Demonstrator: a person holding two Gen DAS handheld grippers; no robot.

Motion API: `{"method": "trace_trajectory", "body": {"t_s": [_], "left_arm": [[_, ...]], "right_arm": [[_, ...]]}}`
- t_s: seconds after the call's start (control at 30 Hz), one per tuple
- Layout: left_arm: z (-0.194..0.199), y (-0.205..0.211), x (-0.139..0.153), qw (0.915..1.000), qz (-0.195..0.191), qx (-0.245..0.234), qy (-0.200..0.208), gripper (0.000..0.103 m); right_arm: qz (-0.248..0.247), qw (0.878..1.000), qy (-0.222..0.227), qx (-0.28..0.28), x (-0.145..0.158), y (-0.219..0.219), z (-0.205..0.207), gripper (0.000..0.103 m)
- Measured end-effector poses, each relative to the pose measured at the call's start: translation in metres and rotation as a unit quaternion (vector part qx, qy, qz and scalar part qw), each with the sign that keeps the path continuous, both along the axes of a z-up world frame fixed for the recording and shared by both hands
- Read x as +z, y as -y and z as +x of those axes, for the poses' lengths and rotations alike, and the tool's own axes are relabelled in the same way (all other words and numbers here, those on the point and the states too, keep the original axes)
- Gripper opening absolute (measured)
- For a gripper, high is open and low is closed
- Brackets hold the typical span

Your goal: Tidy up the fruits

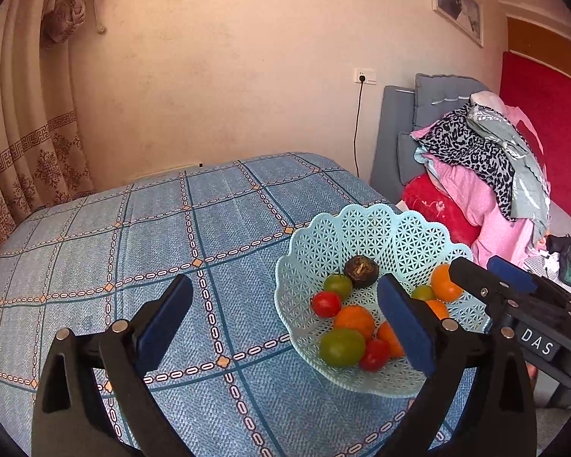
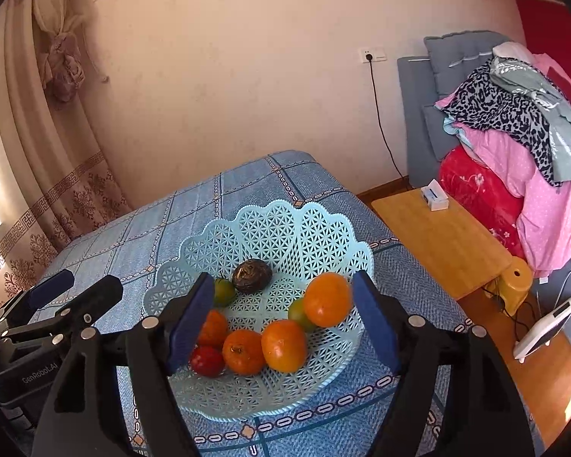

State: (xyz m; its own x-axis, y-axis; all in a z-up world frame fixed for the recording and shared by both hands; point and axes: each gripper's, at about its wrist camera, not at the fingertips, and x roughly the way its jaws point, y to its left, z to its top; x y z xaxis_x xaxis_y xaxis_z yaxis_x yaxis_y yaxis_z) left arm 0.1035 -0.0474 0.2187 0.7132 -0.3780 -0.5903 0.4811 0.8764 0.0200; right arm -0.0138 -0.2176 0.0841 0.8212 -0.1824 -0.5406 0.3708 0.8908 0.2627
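Right wrist view: both tools gape empty; right tool (image 2: 283, 314) partly hides fruit in the basket (image 2: 285, 224).

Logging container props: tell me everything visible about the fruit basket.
The basket is pale blue, plastic by the look, with lattice-perforated walls and a scalloped rim. It sits upright on the blue patterned tablecloth, near the table's right edge. Inside lie orange, green and red fruits plus one dark brown round one. Both claws are open around it; no contact with the basket is visible.
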Motion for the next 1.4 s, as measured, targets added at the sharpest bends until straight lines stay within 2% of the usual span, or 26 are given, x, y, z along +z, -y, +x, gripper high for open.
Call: {"method": "trace_trajectory", "body": {"t_s": [0.2,0.33,0.5,0.73,0.9,0.97,1.03,1.23,1.4], "left_arm": [[-0.004,-0.009,0.011,0.9998,-0.013,0.016,0.007,0.1],[-0.008,-0.015,0.02,0.9994,-0.015,0.022,0.022,0.1],[-0.013,-0.019,0.028,0.9989,-0.022,0.03,0.028,0.1],[-0.031,-0.015,0.027,0.999,0.006,0.016,0.041,0.1],[-0.041,-0.021,0.021,0.9974,0.029,0.028,0.06,0.1],[-0.043,-0.025,0.018,0.9974,0.031,0.029,0.058,0.1],[-0.044,-0.028,0.016,0.9974,0.032,0.031,0.057,0.1],[-0.046,-0.037,0.011,0.9951,0.049,0.048,0.07,0.1],[-0.05,-0.037,0.01,0.9928,0.063,0.05,0.088,0.1]], "right_arm": [[0.006,1.0,0.007,-0.002,0.009,-0.001,-0.009,0.091],[0.016,1.0,0.021,0.001,0.01,-0.002,-0.02,0.091],[0.008,1.0,0.001,0.014,0.001,-0.006,-0.028,0.091],[-0.013,1.0,0.0,0.015,0.016,-0.008,-0.036,0.091],[-0.035,0.999,-0.003,0.02,0.021,-0.015,-0.041,0.091],[-0.044,0.999,-0.001,0.02,0.022,-0.019,-0.043,0.098],[-0.052,0.998,-0.001,0.031,0.022,-0.024,-0.043,0.098],[-0.107,0.994,-0.006,0.033,0.022,-0.04,-0.045,0.098],[-0.088,0.996,-0.004,0.025,0.019,-0.036,-0.048,0.098]]}}
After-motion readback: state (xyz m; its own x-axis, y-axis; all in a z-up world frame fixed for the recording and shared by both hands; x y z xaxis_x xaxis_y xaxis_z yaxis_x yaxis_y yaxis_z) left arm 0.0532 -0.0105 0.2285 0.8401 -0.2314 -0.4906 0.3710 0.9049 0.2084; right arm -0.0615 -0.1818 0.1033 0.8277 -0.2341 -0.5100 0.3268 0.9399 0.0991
